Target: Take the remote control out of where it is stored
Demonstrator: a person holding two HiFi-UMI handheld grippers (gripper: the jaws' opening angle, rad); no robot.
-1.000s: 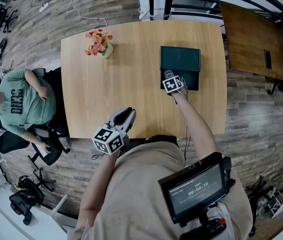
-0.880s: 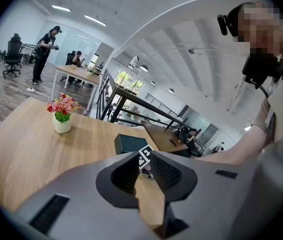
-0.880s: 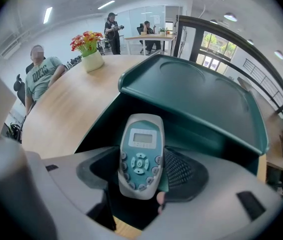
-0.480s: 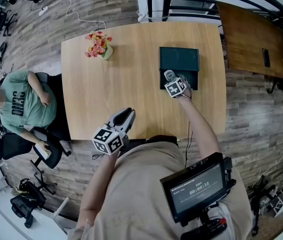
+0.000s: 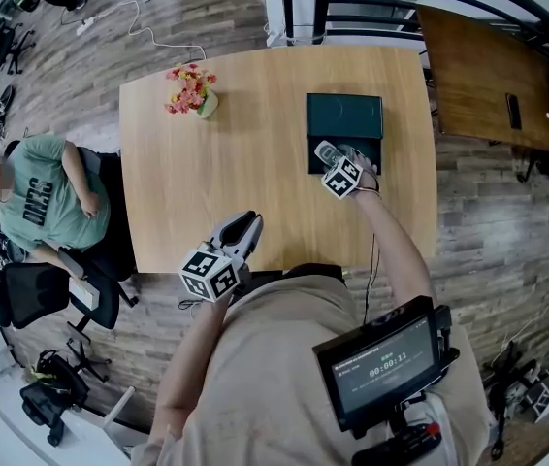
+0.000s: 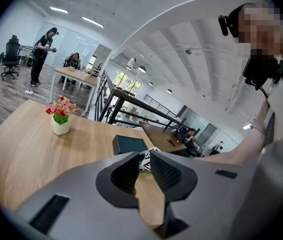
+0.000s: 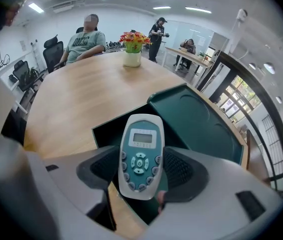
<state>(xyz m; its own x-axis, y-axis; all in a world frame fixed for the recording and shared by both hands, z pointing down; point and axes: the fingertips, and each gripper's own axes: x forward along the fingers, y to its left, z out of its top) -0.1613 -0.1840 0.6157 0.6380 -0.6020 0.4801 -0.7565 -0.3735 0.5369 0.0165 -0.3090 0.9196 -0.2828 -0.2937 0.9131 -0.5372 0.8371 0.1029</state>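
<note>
1. Over the right side of the wooden table point(image 5: 216, 183), the right gripper point(image 5: 333, 160) is held pointing steeply down.
2. The remote control point(image 7: 141, 154) is clamped by its sides between this gripper's two pads, buttons and small screen facing the camera.
3. The remote is held clear above the near part of a dark green box point(image 7: 110, 127), whose lid point(image 7: 196, 116) is laid open on the far side.
4. At the near edge of the table, the left gripper point(image 6: 144, 162) is held with only a narrow gap between its jaws; nothing is gripped.
5. A flower vase point(image 5: 195, 87) is seen at the far left corner.
</note>
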